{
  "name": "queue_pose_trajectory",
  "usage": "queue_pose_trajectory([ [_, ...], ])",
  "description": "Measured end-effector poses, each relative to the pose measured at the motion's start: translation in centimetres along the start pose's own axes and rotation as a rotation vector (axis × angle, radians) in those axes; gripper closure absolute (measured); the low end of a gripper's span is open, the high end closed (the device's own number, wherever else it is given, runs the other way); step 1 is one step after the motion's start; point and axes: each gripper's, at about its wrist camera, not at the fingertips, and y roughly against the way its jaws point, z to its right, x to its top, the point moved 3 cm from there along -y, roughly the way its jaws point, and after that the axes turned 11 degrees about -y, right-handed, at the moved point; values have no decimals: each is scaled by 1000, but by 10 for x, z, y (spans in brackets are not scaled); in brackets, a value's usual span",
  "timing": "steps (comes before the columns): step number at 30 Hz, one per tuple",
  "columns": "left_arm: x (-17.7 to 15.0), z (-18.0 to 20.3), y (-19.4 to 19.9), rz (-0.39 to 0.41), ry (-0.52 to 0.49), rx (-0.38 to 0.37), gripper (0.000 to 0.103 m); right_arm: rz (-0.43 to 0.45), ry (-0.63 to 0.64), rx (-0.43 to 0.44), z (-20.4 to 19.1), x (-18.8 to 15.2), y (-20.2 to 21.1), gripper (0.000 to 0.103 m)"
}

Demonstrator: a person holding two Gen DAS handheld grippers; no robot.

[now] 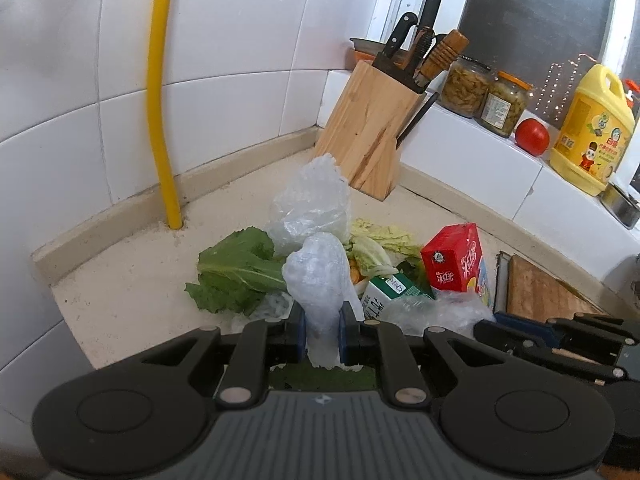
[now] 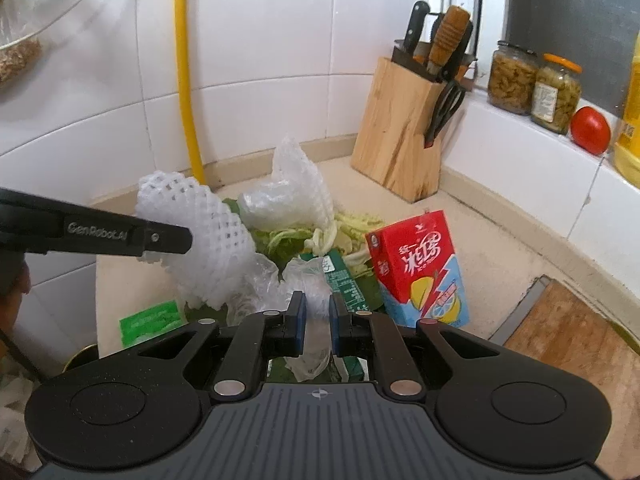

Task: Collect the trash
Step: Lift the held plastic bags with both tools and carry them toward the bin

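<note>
both grippers (image 1: 322, 334) (image 2: 317, 328) angled down, clamping plastic wrap (image 1: 316, 276)

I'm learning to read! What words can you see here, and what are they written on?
"GenRobot.AI": on the left gripper's finger.
Big Chinese characters on the red drink carton: not legible.
Green carton, yellow bottle, jar label, green packet: print too small or blurred.

We see a pale speckled countertop (image 1: 120, 304) in a tiled corner, and on it a heap of green leaves (image 1: 236, 272), crumpled clear plastic (image 1: 308, 204), a red juice carton (image 1: 456, 258) and a green-and-white carton (image 1: 384, 292). A wooden knife block (image 1: 368, 128) stands at the back, and a wooden cutting board (image 1: 540, 292) lies to the right.
</note>
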Motion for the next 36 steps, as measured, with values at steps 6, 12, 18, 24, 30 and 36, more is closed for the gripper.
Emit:
queue_pose_trajectory([
  [6, 1, -1, 9, 22, 0, -7, 93, 23, -17, -51, 0, 5, 8, 86],
  [12, 1, -2, 23, 52, -1, -12, 93, 31, -67, -44, 0, 14, 15, 86],
  [18, -2, -3, 38, 77, 4, -13, 93, 47, -73, -26, -7, 16, 25, 86],
  [24, -6, -6, 50, 98, 12, 1, 93, 54, -72, -27, -12, 15, 32, 86],
  [30, -12, -11, 64, 119, 22, 24, 93, 75, -52, -20, -21, 15, 40, 86],
  [36, -17, -18, 77, 132, 37, 50, 93, 90, -25, 0, -35, 16, 46, 86],
])
